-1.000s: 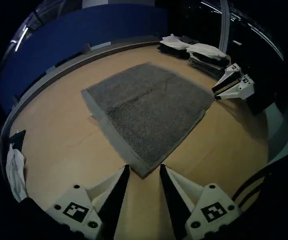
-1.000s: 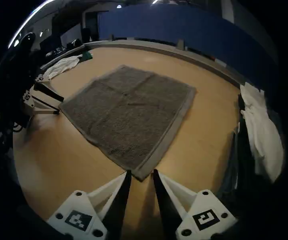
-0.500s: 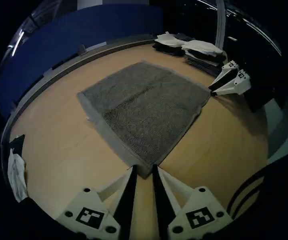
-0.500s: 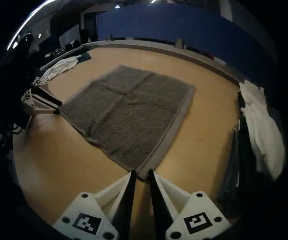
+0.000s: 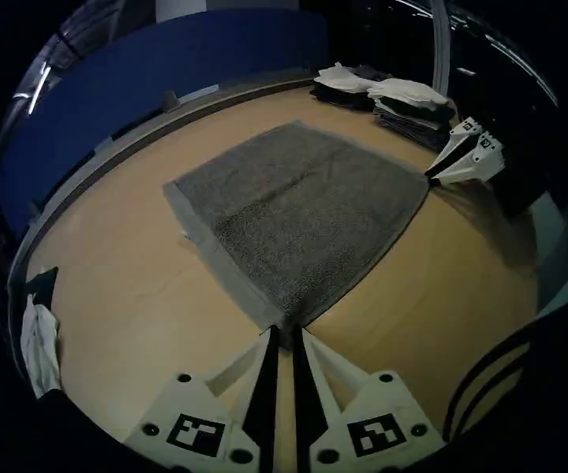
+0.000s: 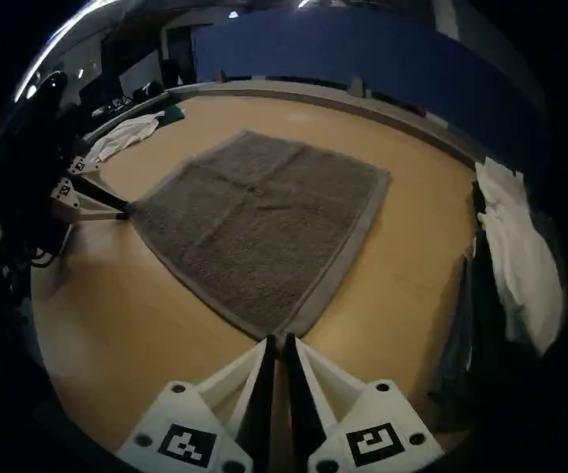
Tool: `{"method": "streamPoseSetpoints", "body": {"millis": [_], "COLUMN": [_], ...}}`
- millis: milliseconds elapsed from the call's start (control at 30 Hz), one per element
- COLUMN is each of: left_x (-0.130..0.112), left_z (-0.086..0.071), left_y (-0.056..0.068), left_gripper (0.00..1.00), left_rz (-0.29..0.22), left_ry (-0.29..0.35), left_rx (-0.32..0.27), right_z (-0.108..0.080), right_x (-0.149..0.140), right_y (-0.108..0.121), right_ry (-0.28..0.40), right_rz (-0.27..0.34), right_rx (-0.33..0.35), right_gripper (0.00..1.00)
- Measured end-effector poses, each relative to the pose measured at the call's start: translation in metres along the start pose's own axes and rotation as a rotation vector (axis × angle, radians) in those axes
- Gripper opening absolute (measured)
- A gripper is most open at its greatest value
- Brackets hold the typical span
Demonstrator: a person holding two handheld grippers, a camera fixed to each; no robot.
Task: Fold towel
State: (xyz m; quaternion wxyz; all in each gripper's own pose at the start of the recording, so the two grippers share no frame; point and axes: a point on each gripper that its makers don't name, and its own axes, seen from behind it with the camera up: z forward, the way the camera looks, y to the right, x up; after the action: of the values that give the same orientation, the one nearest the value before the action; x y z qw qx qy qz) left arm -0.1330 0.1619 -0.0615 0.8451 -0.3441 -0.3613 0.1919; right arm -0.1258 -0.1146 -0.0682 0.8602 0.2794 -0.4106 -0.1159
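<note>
Towel [image 5: 300, 205] lies flat and spread at the middle of the surface [image 5: 126, 299], its body straight ahead of both pairs of fingers, toward the far edge. Left gripper [image 5: 285, 335] is clenched on one near corner, right gripper [image 6: 279, 343] on the adjacent one, with the hem [image 5: 351, 256] running crosswise between them. Judged equally placed, both should carry that hem forward together.

The grey square towel [image 5: 300, 205] lies spread flat on the wooden table [image 5: 126, 292], its bordered edges showing.
</note>
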Motion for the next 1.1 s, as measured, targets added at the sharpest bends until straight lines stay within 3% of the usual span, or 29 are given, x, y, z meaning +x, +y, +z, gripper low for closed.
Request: {"method": "streamPoseSetpoints", "body": {"millis": [600, 1100], "left_x": [0.0, 0.024], "left_z": [-0.002, -0.027], "left_y": [0.0, -0.002], "left_gripper": [0.11, 0.11], "left_rz": [-0.022, -0.087], "left_ry": [-0.009, 0.018], "left_rx": [-0.002, 0.009], "right_z": [-0.007, -0.034], "right_x": [0.005, 0.034], "right_y": [0.0, 0.004], "right_ry": [0.009, 0.066], "right_rz": [0.0, 0.026], "right_rx": [0.011, 0.009], "right_gripper": [0.09, 0.09]}}
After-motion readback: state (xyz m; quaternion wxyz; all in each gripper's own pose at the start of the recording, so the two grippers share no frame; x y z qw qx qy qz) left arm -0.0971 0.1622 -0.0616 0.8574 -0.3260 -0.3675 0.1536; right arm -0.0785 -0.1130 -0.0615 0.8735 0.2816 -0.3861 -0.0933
